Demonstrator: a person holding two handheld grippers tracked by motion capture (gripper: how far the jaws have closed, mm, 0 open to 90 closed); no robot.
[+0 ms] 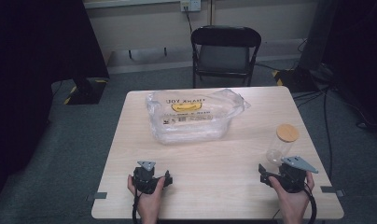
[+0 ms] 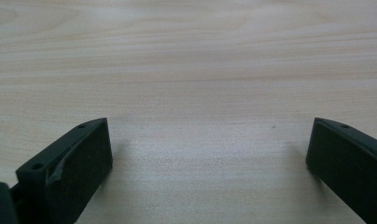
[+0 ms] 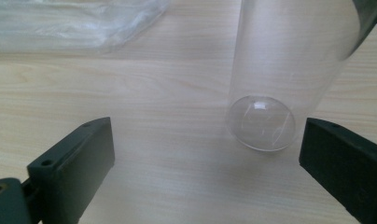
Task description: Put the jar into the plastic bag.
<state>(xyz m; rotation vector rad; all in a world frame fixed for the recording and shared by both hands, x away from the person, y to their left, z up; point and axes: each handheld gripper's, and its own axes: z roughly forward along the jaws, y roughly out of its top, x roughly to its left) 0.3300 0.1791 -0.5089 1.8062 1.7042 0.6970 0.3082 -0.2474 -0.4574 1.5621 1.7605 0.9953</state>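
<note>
A pale wood-grain counter (image 1: 214,163) with a smooth laminate face carries a tall, round jar (image 1: 281,144) of clear glass, standing upright near the right edge and capped with a flat, light wooden lid (image 1: 287,133). In the right gripper view the jar's thick, lens-like base (image 3: 262,122) rests on the counter just ahead of the matt black, blocky jaws, closer to the right-hand one, without touching either. The right gripper (image 1: 267,173) sits just beside the jar on its near side, jaws spread wide with nothing between them. The left gripper (image 1: 164,179) rests low over bare wood at the near left, well apart from the jar, its jaws likewise wide apart and empty. Farther back lies a crumpled, glossy clear plastic bag (image 1: 193,116), wrinkled and puffed up, bearing a yellow emblem and dark print that reads upside down as "THANK YOU"; the smaller lines beneath are too fine to read.
</note>
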